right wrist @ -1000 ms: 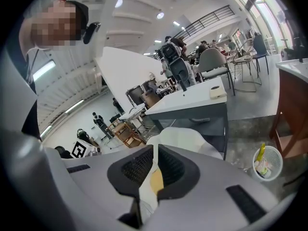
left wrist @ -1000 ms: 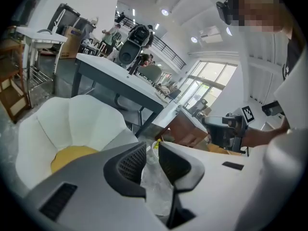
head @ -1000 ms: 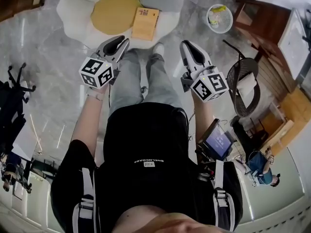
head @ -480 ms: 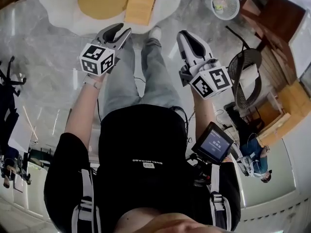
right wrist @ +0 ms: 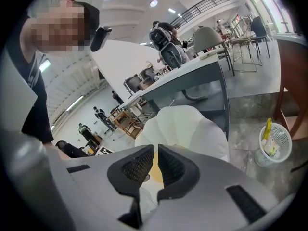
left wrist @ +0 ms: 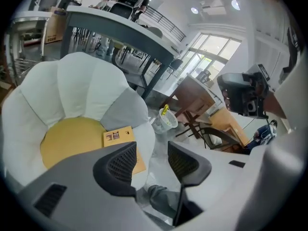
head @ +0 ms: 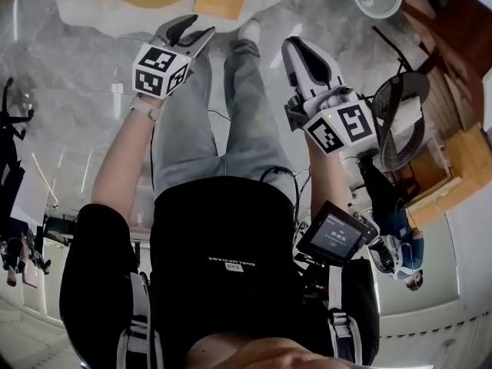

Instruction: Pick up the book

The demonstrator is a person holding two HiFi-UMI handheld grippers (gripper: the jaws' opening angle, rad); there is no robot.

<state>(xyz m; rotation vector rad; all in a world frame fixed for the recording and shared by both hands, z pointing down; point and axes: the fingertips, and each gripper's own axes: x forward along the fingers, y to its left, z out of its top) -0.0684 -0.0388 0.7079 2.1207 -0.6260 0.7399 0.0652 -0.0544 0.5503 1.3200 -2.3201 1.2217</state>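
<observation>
On the left gripper (left wrist: 151, 161) the jaws have just been opening and stand fairly wide, empty; on the right gripper (right wrist: 155, 165) the jaws are nearly together, empty. Beyond them the book (left wrist: 125, 138) lies flat on a flower cushion (left wrist: 82, 88). It looks thin, light and probably bendy, so its near edge seems the best hold. Its label (left wrist: 113, 136) is too small to read.

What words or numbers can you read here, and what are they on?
Nothing reads clearly.
Black shirt: white print, upside down, too small.
Device screen: text blurred.
Book: cover label too small.
</observation>
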